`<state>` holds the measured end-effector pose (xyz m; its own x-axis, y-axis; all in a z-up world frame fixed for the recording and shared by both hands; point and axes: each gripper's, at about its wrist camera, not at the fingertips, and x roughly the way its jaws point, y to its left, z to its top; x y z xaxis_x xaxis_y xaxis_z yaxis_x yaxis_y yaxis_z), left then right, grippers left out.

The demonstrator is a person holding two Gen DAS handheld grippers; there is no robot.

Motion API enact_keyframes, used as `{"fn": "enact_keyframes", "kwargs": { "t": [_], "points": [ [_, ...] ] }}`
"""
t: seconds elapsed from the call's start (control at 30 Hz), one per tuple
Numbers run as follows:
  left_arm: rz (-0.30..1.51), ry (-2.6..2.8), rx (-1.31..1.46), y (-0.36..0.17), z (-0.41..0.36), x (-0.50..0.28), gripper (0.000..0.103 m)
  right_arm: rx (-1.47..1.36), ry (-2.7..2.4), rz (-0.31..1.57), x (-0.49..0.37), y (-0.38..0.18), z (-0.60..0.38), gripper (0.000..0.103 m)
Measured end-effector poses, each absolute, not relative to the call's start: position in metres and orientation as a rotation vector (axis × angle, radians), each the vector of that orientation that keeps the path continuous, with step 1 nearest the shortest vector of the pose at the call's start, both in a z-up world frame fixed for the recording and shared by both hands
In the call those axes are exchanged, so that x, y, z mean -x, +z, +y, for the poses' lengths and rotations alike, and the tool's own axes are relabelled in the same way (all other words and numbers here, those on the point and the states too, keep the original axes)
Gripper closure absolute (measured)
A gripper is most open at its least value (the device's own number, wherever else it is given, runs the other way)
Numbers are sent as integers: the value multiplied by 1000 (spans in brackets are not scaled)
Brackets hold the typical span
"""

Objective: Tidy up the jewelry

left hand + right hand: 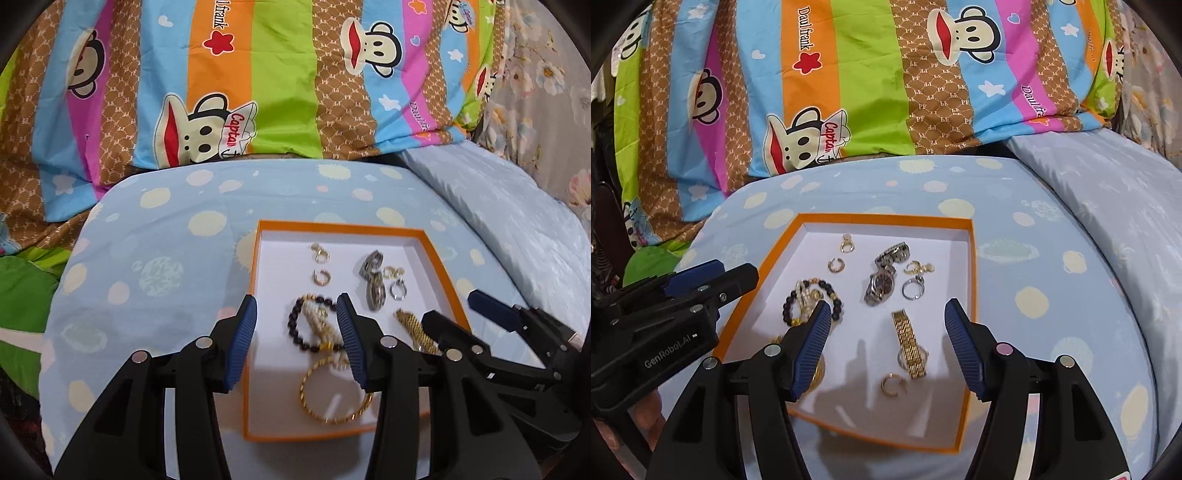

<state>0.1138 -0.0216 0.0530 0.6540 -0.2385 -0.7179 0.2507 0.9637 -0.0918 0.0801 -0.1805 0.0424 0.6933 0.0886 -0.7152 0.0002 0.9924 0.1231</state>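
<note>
The jewelry lies scattered inside a shallow orange box (971, 266) with a white floor, which sits on a pale blue spotted cushion (1034, 258). Near the box's far wall are two small gold earrings (839, 264), one behind the other. Right of them a silver watch (882, 282) lies on its side with a silver ring (911, 288) just beside it and a small gold piece (918, 267) behind that ring. On the left side a dark beaded bracelet (295, 328) overlaps a pale beaded strand (314, 317), and nearer the front a twisted gold bangle (332, 391) lies flat. A gold-band watch (909, 343) stretches lengthwise in the right half, with a gold ear cuff (892, 384) just in front of it. The left gripper (297, 339) hovers above the bracelets with its blue-padded jaws partly apart and nothing clamped between them. The right gripper (886, 347) hangs above the gold-band watch, its jaws spread wider, also holding nothing. Each gripper shows at the edge of the other's view, side by side over the box. Behind the cushion lies bright striped bedding (258, 74) printed with cartoon monkeys, and to the right a plain pale blue pillow (517, 221).
</note>
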Motion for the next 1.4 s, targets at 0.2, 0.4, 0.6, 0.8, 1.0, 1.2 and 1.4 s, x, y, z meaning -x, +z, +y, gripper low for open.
{"fn": "enact_keyframes", "kwargs": {
  "t": [0.2,0.4,0.6,0.8,1.0,1.2,1.4],
  "points": [
    [849,-239,-29,48,-9,-90,48,-117,16,811,-58,47,-180,33],
    [851,-207,-41,46,-5,-72,38,-111,6,813,-45,48,-176,28],
    [843,-197,-64,47,-9,-61,36,-96,-3,810,-35,50,-173,27],
    [832,-174,-64,49,-9,-55,32,-88,-25,804,-28,54,-173,27],
    [834,-144,-72,50,-11,-52,31,-77,-34,799,-24,55,-172,27],
    [834,-133,-84,50,-12,-51,31,-81,-35,803,-23,55,-171,27],
    [830,-110,-105,48,-13,-50,31,-81,-32,813,-23,53,-172,27]
  ]
}}
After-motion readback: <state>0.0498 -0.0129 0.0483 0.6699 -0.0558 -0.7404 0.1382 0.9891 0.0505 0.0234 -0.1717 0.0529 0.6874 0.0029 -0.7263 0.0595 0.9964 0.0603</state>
